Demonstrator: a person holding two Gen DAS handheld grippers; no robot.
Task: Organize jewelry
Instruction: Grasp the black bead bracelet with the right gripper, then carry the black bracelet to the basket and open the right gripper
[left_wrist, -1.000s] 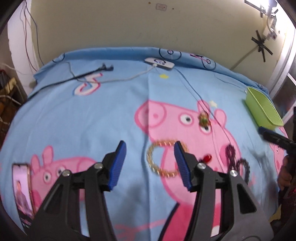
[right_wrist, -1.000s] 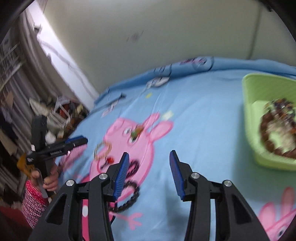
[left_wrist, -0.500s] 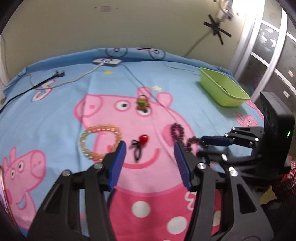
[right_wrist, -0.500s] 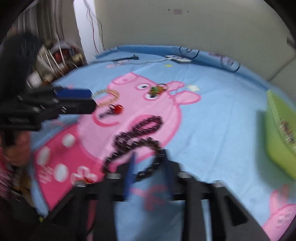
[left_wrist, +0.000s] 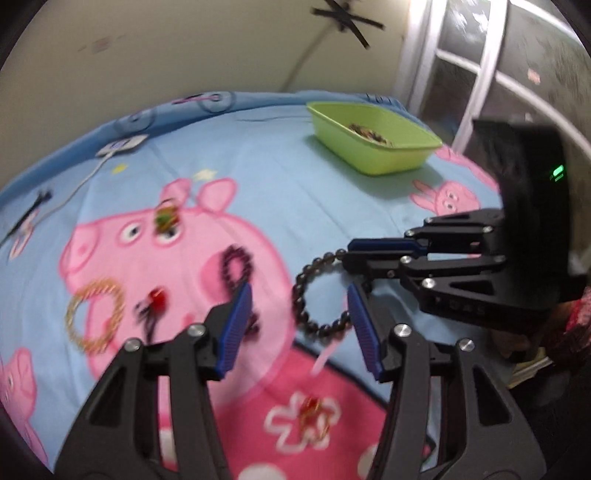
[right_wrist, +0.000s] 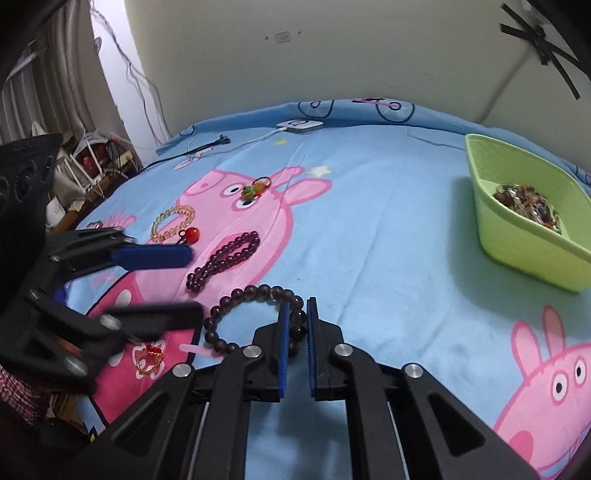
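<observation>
My right gripper (right_wrist: 295, 314) is shut on a dark beaded bracelet (right_wrist: 236, 299), which hangs from its pads just above the blanket; it also shows in the left wrist view (left_wrist: 314, 295). My left gripper (left_wrist: 299, 317) is open and empty beside it. On the blanket lie a purple bead bracelet (right_wrist: 221, 258), a gold bead bracelet (right_wrist: 171, 223), a red bead charm (right_wrist: 192, 233), a colourful ring (right_wrist: 255, 188) and a small red-gold piece (right_wrist: 147, 356). The green tray (right_wrist: 491, 206) at the right holds several pieces of jewelry.
A Peppa Pig blanket (right_wrist: 388, 229) covers the bed. A white charger (right_wrist: 299, 125) and cables lie at its far edge against the wall. Clutter stands off the left side. A window frame (left_wrist: 480, 85) is beyond the tray.
My right gripper has closed on the dark bracelet and lifted one side of it. My left gripper has swung right, facing the right gripper and the tray.
</observation>
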